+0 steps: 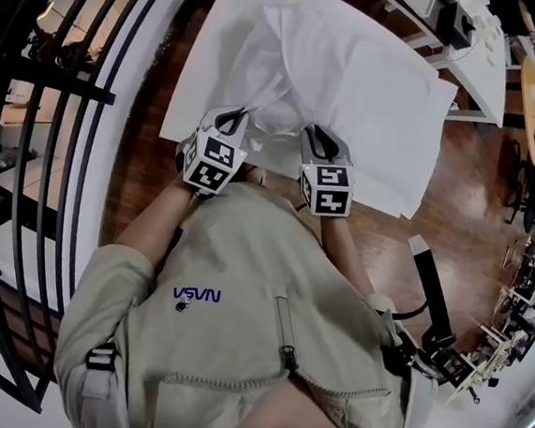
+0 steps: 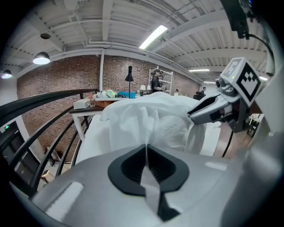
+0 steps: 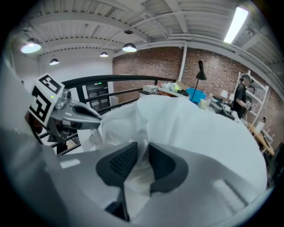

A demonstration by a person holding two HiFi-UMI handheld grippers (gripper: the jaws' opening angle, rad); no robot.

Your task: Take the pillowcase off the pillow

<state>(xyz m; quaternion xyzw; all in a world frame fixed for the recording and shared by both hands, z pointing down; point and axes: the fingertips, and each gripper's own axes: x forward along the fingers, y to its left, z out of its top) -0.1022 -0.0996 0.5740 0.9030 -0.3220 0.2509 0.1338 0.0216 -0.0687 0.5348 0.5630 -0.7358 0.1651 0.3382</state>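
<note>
Now your left hand-held gripper (image 2: 146, 148) pinches a fold of the pillowcase (image 1: 357, 68) tight. Your right hand-held gripper (image 3: 143, 150) stands a little open, cloth loose between its jaws. The pillowcase lies on the white bench (image 1: 194, 86).

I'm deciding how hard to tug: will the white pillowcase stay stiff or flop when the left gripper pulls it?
Likely floppy: the pillowcase gathers into soft folds where the left gripper pinches it. Probably light, since that thin pinch draws up a whole ridge of cloth. It may slip, as the fabric looks thin and smooth.
</note>
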